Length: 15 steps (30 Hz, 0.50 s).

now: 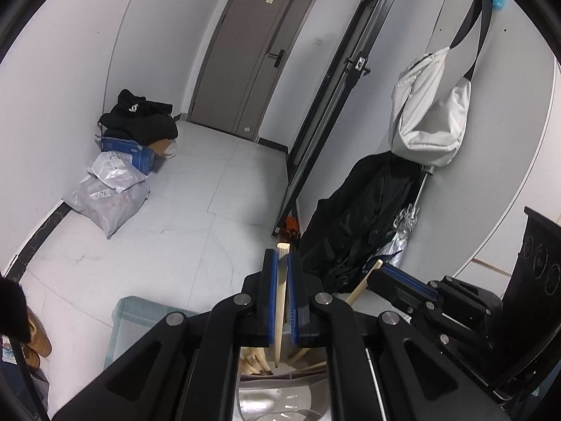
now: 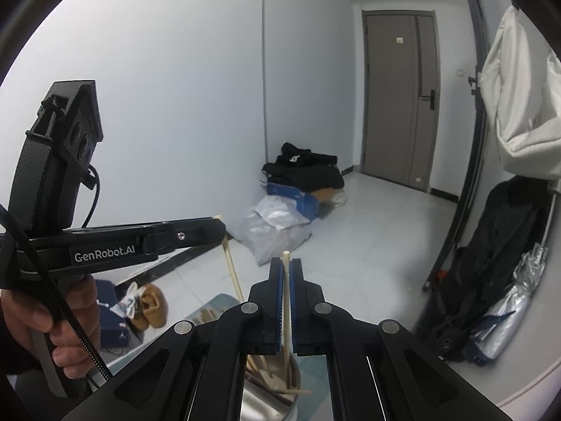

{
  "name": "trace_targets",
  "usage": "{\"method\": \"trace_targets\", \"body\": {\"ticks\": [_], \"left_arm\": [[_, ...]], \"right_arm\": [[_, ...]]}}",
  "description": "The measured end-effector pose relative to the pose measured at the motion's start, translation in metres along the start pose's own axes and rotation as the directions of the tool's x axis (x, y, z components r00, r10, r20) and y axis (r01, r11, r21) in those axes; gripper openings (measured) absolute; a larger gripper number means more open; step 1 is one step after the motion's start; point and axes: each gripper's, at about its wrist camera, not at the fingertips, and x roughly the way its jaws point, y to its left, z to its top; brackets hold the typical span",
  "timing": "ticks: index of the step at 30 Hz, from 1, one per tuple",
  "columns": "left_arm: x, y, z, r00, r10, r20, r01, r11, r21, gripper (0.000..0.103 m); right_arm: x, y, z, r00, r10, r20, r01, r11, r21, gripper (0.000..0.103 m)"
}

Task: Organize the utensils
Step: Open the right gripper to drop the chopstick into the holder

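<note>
My left gripper (image 1: 283,266) is shut on a pale wooden chopstick (image 1: 280,301) that stands upright, its lower end inside a metal utensil holder (image 1: 273,400) below. My right gripper (image 2: 286,270) is shut on a second wooden chopstick (image 2: 286,301), whose lower end also reaches into the metal holder (image 2: 259,396). The holder contains several other wooden utensils (image 2: 266,372). In the right wrist view the left gripper (image 2: 214,229) shows side-on at the left with its chopstick (image 2: 233,273). In the left wrist view the right gripper (image 1: 382,272) shows with its chopstick (image 1: 361,287).
A teal bin (image 1: 140,319) sits on the tiled floor below left. A blue box with black clothes (image 1: 140,129) and plastic bags (image 1: 108,193) lie by the left wall. A black coat (image 1: 361,217), folded umbrella (image 1: 403,231) and white bag (image 1: 431,112) hang at right. Brown shoes (image 2: 150,308) stand lower left.
</note>
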Motion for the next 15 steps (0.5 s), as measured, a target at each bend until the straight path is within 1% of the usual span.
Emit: {"method": "trace_targets", "body": {"ticks": [9, 15], "left_arm": [[0.01, 0.0, -0.014, 0.998, 0.007, -0.061, -0.006, 1.0, 0.02, 0.002], [0.016, -0.003, -0.019, 0.996, 0.023, -0.086, -0.019, 0.999, 0.04, 0.002]], "right_arm": [[0.011, -0.005, -0.013, 0.998, 0.012, -0.054, -0.011, 1.0, 0.005, 0.003], [0.015, -0.012, -0.023, 0.997, 0.022, -0.078, -0.018, 0.999, 0.047, 0.003]]}}
